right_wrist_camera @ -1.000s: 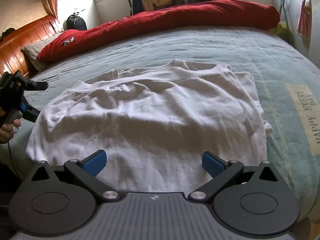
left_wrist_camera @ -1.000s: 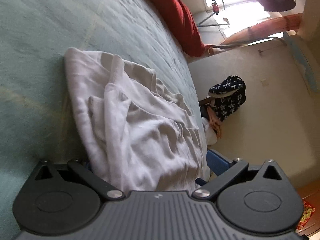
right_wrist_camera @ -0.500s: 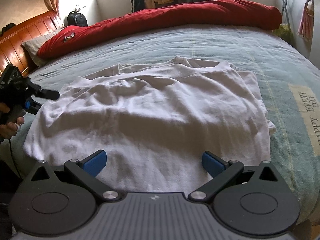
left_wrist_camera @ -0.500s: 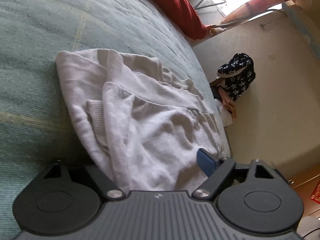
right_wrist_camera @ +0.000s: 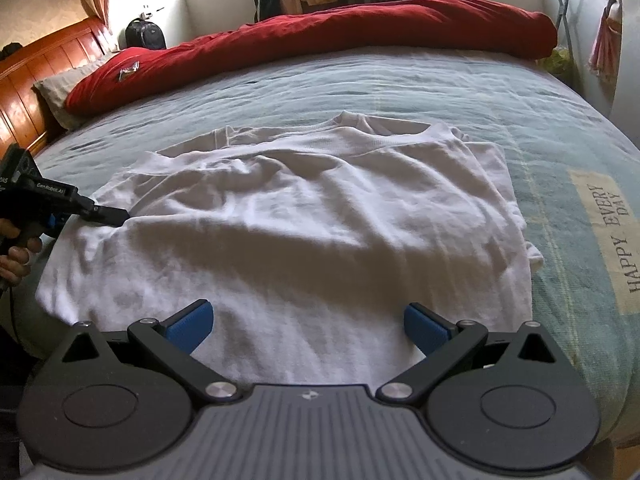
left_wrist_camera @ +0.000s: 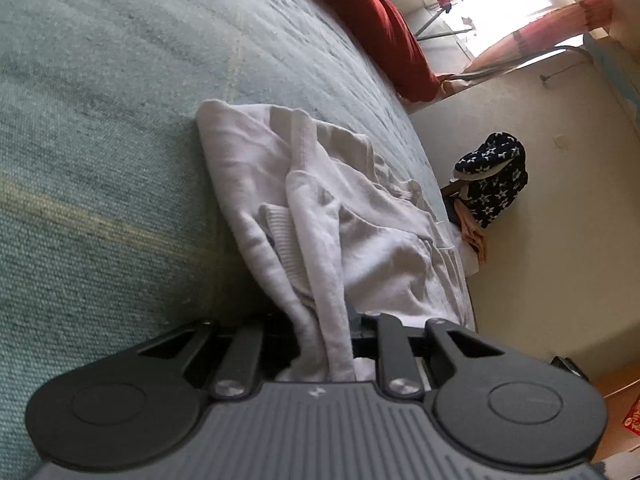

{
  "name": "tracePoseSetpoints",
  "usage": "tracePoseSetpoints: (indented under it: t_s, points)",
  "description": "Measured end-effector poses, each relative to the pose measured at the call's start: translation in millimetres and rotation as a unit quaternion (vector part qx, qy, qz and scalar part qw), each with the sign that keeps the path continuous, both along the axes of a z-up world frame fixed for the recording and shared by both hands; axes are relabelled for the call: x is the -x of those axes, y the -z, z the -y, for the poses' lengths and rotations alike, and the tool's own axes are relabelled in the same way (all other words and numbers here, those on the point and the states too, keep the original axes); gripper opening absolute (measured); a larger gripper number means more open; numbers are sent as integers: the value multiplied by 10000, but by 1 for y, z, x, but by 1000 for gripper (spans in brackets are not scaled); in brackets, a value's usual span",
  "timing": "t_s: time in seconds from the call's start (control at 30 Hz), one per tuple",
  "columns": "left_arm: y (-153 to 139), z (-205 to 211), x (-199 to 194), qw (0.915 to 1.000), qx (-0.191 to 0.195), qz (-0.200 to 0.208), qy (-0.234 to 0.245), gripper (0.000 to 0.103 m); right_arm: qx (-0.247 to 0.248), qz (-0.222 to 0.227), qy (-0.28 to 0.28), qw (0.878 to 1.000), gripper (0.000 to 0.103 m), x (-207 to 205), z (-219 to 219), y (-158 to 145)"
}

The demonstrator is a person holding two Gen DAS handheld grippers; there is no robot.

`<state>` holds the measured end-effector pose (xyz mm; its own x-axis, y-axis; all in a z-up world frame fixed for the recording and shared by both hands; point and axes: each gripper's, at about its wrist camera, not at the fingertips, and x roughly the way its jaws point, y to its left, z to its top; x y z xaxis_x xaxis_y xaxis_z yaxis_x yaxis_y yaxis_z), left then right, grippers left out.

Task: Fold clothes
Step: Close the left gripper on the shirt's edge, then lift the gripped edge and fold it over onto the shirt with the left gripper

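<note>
Pinching a bunched fold of the white cotton sweatshirt (left_wrist_camera: 320,240) at its edge, left tool (left_wrist_camera: 324,344) jaws just closed on cloth. Right tool (right_wrist_camera: 308,322) spread above the hem nearest it, gripping nothing. Sweatshirt lying flat on the green woven bedspread (right_wrist_camera: 400,84). Risks: gathering several layers, dragging the sweatshirt crooked, slipping off the thick cuff.
</note>
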<state>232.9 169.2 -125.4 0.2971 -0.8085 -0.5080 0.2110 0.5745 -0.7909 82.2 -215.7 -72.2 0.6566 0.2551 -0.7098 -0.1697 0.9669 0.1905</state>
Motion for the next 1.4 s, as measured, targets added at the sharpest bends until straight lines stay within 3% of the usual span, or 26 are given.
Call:
tracePoseSetpoints:
  t_s: [0.37,0.73,1.03,1.4]
  points:
    - [-12,10,2,9983,-430,-247,-319,19,-60,46,-6,10000,103,3,2,-3]
    - [-32,18,15,9946,-823,-154,-607,15,-281,184,49,9994,103,11,14,-7]
    - [-65,43,20,9941,-886,173,-599,15,-499,270,116,9983,103,18,26,-7]
    - [-109,90,30,9862,-1412,718,-475,15,-744,467,245,9958,103,33,47,-13]
